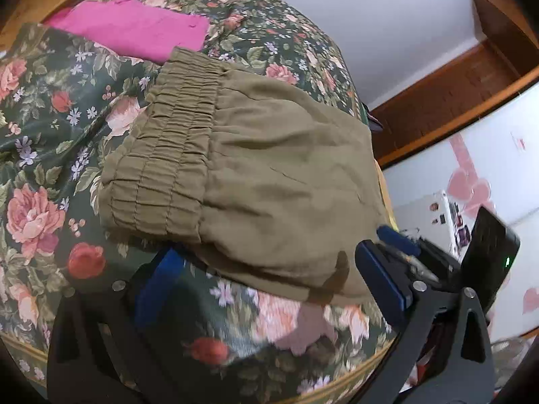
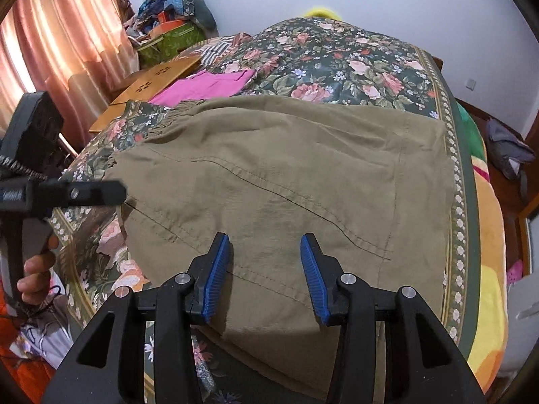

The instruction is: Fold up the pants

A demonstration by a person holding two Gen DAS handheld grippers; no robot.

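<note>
Olive-green pants (image 2: 286,175) lie folded on a floral bed cover (image 2: 353,64), their gathered elastic waistband (image 1: 161,155) at the far left end. My left gripper (image 1: 269,272) stands wide open at the near corner of the pants. That corner's hem lies between its blue pads, which do not press on it. In the right wrist view one finger (image 2: 101,192) of the left gripper, held by a hand (image 2: 37,269), reaches in from the left. My right gripper (image 2: 266,266) hovers over the near part of the pants, its jaws partly apart with nothing between them.
A pink garment (image 2: 205,84) lies beyond the waistband, beside a wooden board (image 2: 151,80). Curtains (image 2: 60,40) and piled bags fill the far left. The bed's edge (image 2: 471,202) drops off at the right, with clothes on the floor there.
</note>
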